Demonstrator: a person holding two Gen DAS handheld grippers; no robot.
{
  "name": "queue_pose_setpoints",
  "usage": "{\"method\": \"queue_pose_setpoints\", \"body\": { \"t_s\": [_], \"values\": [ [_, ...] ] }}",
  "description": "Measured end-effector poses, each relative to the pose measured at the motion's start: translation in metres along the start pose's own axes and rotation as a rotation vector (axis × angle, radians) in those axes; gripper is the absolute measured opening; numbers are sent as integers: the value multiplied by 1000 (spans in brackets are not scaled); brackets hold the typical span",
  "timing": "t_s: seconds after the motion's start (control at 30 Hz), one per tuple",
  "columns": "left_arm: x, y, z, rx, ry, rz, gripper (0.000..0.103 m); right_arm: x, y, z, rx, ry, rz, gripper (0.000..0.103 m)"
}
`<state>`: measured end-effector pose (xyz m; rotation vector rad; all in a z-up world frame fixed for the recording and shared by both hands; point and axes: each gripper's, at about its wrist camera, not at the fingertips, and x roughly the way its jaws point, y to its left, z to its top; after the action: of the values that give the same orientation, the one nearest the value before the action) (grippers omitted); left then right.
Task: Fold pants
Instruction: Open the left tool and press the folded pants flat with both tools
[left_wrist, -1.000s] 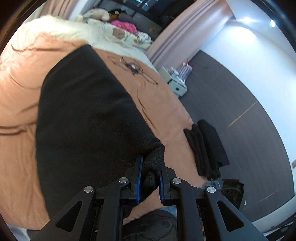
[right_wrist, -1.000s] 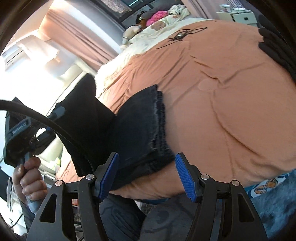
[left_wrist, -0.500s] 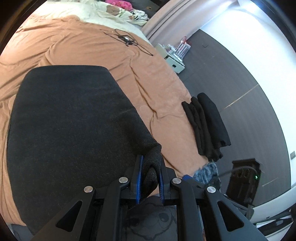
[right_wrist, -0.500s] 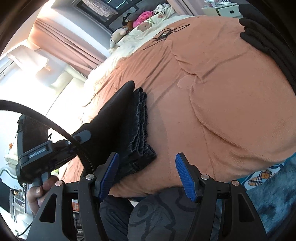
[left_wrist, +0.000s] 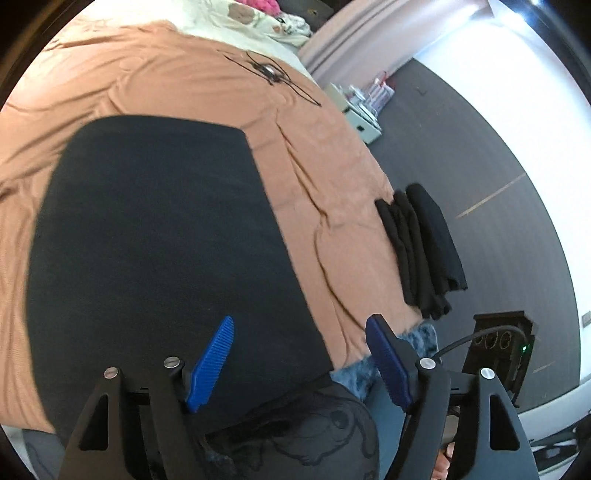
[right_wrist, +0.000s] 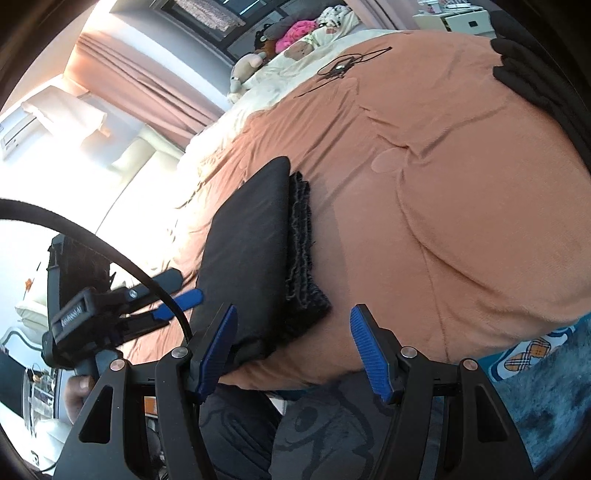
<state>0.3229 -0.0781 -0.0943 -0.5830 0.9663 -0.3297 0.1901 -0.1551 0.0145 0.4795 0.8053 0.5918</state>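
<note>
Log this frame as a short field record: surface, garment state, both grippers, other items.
surface: orange blanket on a bed
garment: black pants, folded and lying flat
left gripper: jaws opening, pads clear of the pants
right gripper: open, nothing between the pads
other items: stack of folded dark clothes near the bed edge; black cable farther up the bed

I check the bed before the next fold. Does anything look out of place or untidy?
A tangled black cable lies loose on the orange blanket, far behind the folded black pants. The pants lie flat, and the second dark stack is tidy.
</note>
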Motion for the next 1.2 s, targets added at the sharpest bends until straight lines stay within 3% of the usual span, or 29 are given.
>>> {"method": "queue_pose_setpoints", "body": {
  "t_s": [0.23,0.63,0.93,1.03,1.2],
  "values": [
    [-29,41,6,-49,-54,75,76,25,18,4,-32,38,16,62],
    [-52,131,3,-197,-107,181,76,74,34,32,-73,128,-33,62],
    [-40,180,-5,-308,-77,179,75,112,36,59,-132,197,-114,62],
    [-36,185,-6,-317,-66,169,64,122,33,67,-138,220,-119,59],
    [-29,192,-5,-339,-55,148,60,143,27,75,-133,276,-93,56]
  ]
}}
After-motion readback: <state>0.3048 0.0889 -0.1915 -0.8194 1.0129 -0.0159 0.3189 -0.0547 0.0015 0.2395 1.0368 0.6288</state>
